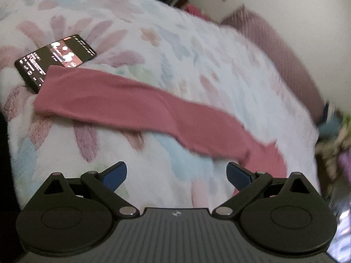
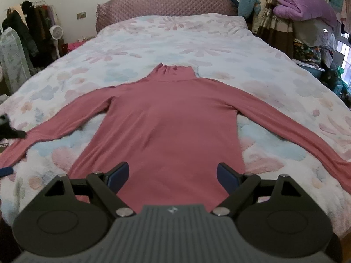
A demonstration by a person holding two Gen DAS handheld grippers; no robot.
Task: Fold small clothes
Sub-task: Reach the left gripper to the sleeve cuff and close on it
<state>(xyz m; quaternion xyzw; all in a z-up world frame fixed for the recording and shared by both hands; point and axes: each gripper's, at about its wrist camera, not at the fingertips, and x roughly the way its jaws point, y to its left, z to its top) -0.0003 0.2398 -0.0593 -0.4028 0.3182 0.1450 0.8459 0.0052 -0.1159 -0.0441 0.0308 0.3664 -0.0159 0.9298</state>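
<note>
A pink turtleneck top [image 2: 173, 118] lies flat on the bed, collar toward the headboard, both long sleeves spread out to the sides. My right gripper [image 2: 173, 177] hovers open over the top's lower hem with nothing between its blue pads. In the left wrist view one pink sleeve [image 1: 122, 100] runs across the blanket, its cuff resting on a phone. My left gripper [image 1: 176, 173] is open just short of that sleeve, holding nothing. Part of the left gripper [image 2: 11, 129] shows at the left edge of the right wrist view, near the sleeve's end.
The bed carries a fluffy floral blanket [image 2: 166, 41]. A black phone [image 1: 54, 61] with a lit screen lies by the sleeve cuff. A pink padded headboard [image 2: 162, 6] stands at the far end. Piled clothes and bedding [image 2: 307, 8] stand right, a fan [image 2: 57, 32] and hanging garments left.
</note>
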